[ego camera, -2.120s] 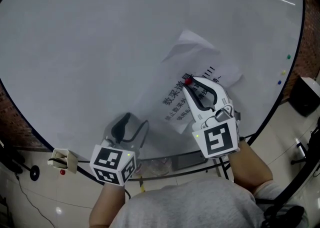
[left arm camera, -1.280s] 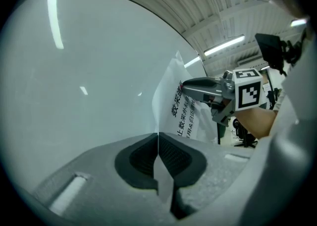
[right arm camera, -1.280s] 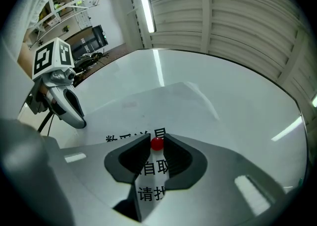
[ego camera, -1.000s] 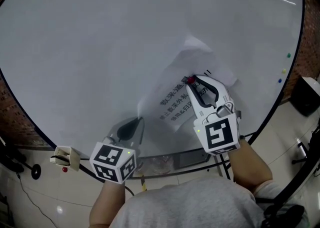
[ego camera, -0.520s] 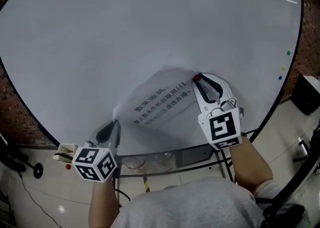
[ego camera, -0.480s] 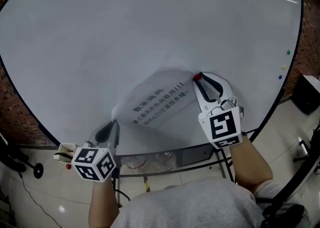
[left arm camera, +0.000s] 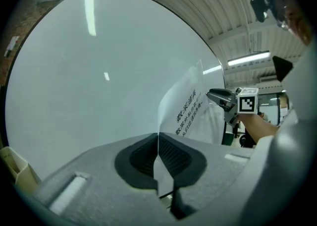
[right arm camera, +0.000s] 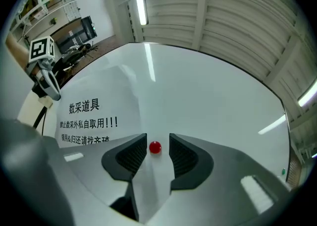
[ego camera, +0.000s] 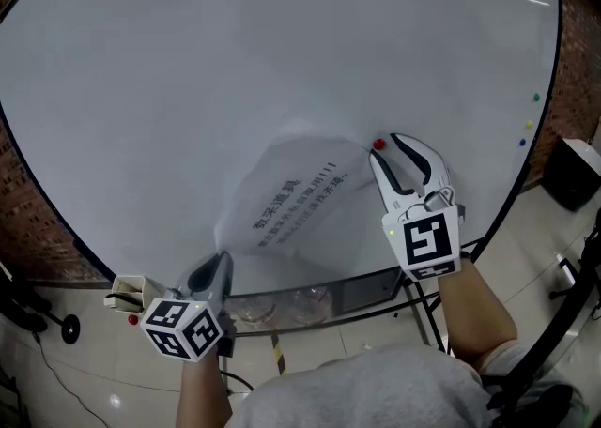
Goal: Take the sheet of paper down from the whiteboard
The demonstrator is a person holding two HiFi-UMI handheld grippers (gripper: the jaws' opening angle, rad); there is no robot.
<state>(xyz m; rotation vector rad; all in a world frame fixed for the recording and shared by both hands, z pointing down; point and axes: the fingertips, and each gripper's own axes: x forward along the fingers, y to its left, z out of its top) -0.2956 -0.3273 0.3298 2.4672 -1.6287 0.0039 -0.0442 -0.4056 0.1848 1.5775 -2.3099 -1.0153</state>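
A white sheet of paper [ego camera: 302,196] with black print hangs bowed in front of the whiteboard [ego camera: 235,69]. My left gripper [ego camera: 208,271] is shut on its lower left corner; in the left gripper view the paper's edge [left arm camera: 158,143] sits pinched between the closed pads. My right gripper [ego camera: 384,147] points at the board beside the sheet's upper right corner. Its jaws are opening, and a small red magnet [right arm camera: 155,147] sits on the board between the pads without touching them. The printed sheet [right arm camera: 89,116] lies left of that magnet [ego camera: 378,145].
Small coloured magnets [ego camera: 535,96] dot the board's right edge. A tray [ego camera: 310,299] runs under the board's lower rim. A small pale box [ego camera: 127,291] sits at the lower left, a black object [ego camera: 573,173] stands on the floor at right. A brick wall shows behind.
My left gripper has pulled the paper's corner down and to the left, swinging the sheet out from the board. The right jaws have widened around the red magnet.
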